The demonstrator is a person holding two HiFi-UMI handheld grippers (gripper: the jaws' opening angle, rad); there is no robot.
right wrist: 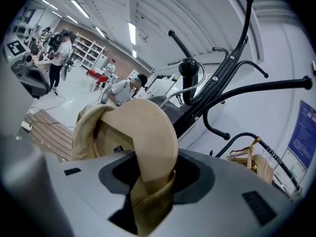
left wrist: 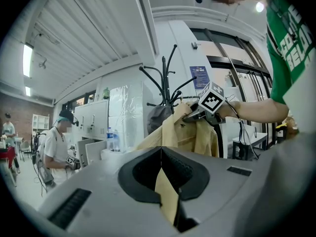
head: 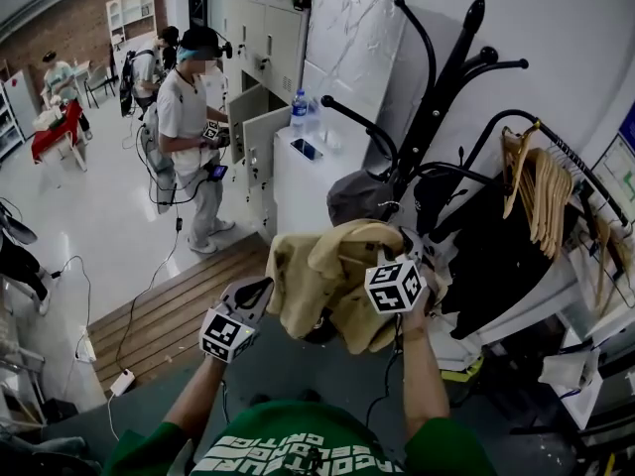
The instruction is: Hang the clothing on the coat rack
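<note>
Left claw [left wrist: 161, 174] and right claw [right wrist: 148, 181] clamp jacket [head: 317, 266].

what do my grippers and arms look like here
The left gripper and right gripper have smooth light grey bodies with black pads. Each carries a white cube printed with black square markers. Thin black cables trail from them. The person wears a green short-sleeved shirt with white lettering.

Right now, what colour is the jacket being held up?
The jacket is pale tan; the head view shows it best.
</note>
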